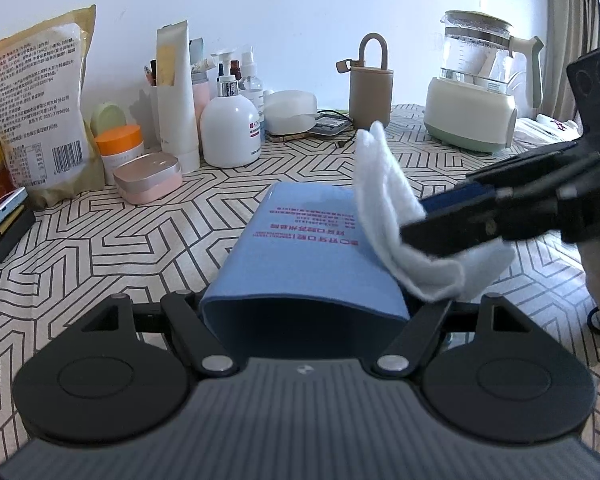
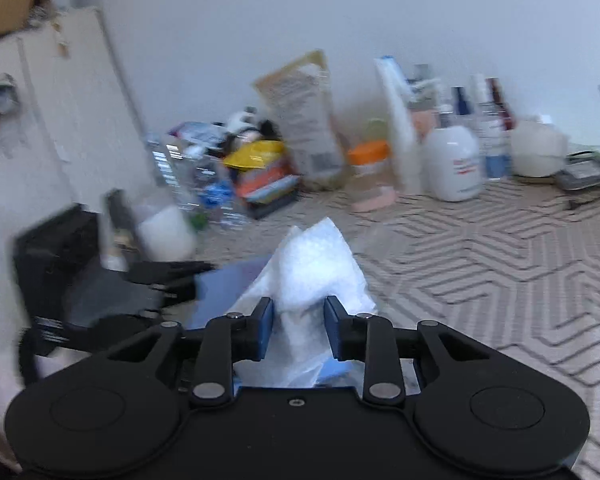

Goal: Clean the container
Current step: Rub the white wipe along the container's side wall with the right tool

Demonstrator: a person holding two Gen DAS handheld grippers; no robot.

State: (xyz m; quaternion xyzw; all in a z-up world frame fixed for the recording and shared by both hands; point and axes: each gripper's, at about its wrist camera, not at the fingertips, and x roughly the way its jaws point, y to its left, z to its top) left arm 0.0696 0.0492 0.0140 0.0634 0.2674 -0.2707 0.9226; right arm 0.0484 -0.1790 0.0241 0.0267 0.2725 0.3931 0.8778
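A blue container (image 1: 304, 264) lies on its side above the patterned tablecloth (image 1: 120, 248), its open mouth facing the left wrist camera and red print on its upper side. My left gripper (image 1: 304, 314) is shut on it near the rim, and the container hides the fingertips. From the right, my right gripper (image 1: 432, 220) holds a crumpled white cloth (image 1: 384, 200) against the container's upper right side. In the blurred right wrist view the cloth (image 2: 320, 264) bunches between the blue pads (image 2: 266, 330) of my right gripper (image 2: 299, 328), with the container (image 2: 224, 288) and left gripper (image 2: 140, 292) to its left.
Along the back wall stand a snack bag (image 1: 40, 108), an orange-lidded jar (image 1: 120, 148), a pink case (image 1: 148, 178), a white pump bottle (image 1: 230, 128), a beige flask (image 1: 370, 96) and a glass kettle (image 1: 476, 80). Flat dark items (image 1: 4, 228) lie at the left edge.
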